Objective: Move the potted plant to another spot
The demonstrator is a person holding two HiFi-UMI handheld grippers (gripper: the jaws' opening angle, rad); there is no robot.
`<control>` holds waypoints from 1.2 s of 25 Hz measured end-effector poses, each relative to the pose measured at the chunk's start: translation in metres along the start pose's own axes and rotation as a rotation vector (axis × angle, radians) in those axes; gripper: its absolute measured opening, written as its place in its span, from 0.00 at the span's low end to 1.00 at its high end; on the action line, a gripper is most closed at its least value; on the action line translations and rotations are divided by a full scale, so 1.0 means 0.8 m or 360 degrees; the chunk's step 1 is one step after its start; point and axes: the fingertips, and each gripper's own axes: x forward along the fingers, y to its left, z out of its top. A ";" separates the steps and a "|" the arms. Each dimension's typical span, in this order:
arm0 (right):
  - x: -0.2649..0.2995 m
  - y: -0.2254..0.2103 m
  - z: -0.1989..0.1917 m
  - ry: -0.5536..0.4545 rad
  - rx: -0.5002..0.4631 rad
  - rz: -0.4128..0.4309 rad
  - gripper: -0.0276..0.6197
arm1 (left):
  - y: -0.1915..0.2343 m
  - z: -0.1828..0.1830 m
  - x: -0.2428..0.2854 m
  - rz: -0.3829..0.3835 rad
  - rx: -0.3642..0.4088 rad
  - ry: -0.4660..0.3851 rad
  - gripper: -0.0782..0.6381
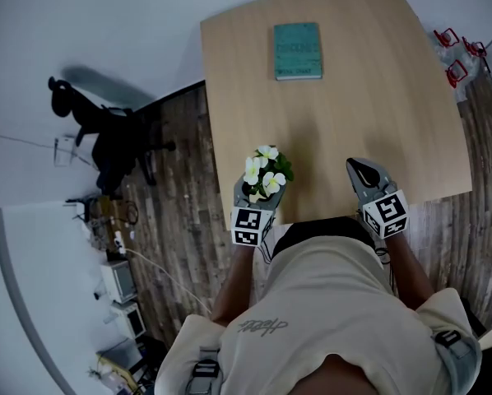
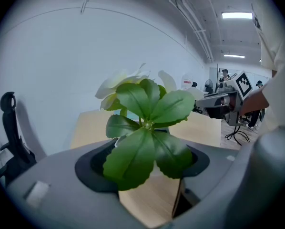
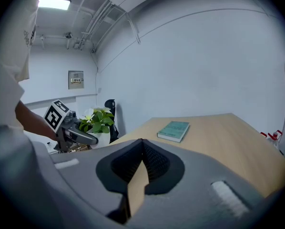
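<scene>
Wooden table (image 1: 353, 113), teal book (image 1: 297, 50) at far end, left gripper (image 1: 261, 189) clasping potted plant (image 1: 267, 169), right gripper (image 1: 359, 169) closed, empty.

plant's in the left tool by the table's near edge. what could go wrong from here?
1. The potted plant sits in the left tool near the table's near left corner; set down there, it could tip off the edge.
2. In the left tool view its leaves hide the contact, so the grip can't be checked; it may slip or tilt.
3. The book takes the far middle; steer clear.
</scene>
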 end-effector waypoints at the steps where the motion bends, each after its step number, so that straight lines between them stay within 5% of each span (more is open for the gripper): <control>1: -0.001 0.003 0.005 -0.0008 -0.0006 -0.0009 0.05 | 0.001 -0.001 0.001 -0.0009 -0.0005 -0.0008 0.61; 16: -0.007 -0.027 0.035 0.0048 -0.0049 -0.0344 0.05 | 0.032 0.016 0.046 -0.0232 0.0064 -0.0085 0.61; 23: 0.001 -0.027 0.051 0.0011 -0.0043 -0.0299 0.05 | 0.020 0.022 0.062 -0.0269 0.0060 -0.0068 0.61; 30: -0.011 -0.067 0.044 -0.0016 -0.0052 -0.0173 0.05 | -0.005 0.044 0.082 -0.0148 0.0051 -0.0069 0.61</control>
